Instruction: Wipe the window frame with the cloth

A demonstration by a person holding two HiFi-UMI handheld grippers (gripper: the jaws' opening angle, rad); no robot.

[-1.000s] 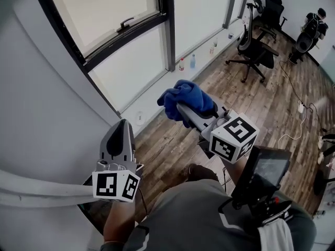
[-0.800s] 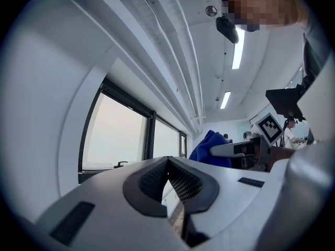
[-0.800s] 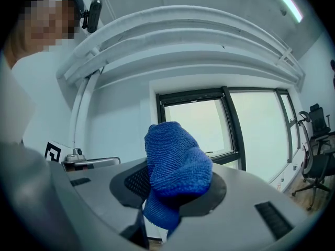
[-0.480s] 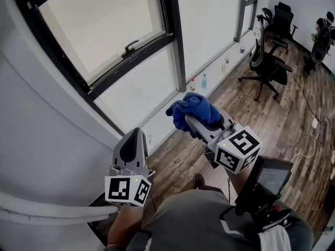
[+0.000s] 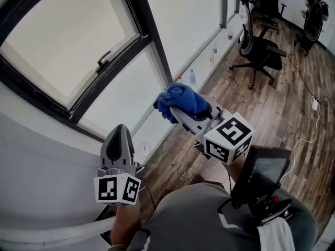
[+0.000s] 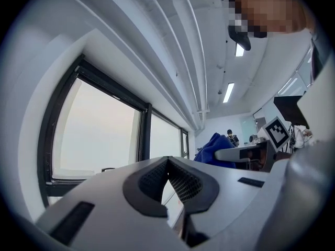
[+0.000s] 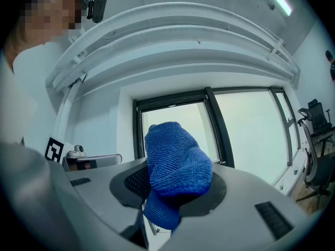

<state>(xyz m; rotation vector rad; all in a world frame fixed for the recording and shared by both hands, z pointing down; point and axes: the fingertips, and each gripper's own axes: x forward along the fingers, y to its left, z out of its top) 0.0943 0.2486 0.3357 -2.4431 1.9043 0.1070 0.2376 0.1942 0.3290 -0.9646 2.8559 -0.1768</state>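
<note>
Raised a little closer to the glass than half a second ago, the blue cloth (image 5: pixel 180 101) now shows against the foot of the dark window frame (image 5: pixel 148 33) in the head view, carried by the right hand-held gripper (image 5: pixel 176 112). The left hand-held gripper (image 5: pixel 119 133) points up beside it, well apart from the cloth. A window handle (image 5: pixel 104 61) sits on the lower bar of the sash. Small bottles (image 5: pixel 192 76) stand along the sill, and an office chair (image 5: pixel 256 48) stands on the wood floor (image 5: pixel 272 109) beyond.

From the left gripper view, that gripper's jaws are pressed together with nothing between them. They aim toward the pane and the black frame, and the cloth shows off to the right.

From the right gripper view, the jaws are pinching the cloth. Its bunched end stands up past the fingertips and a tail hangs below. The frame's upright and top rail fill the background behind it, with open air between them and the cloth.

The work appears to be at the approach: the cloth is in hand but no view shows it touching the frame, so wiping looks not yet begun. The next move probably calls for pushing the bunched end forward until it presses on a frame bar, then drawing it along the bar while the pinch stays firm enough that the cloth does not slip out.
</note>
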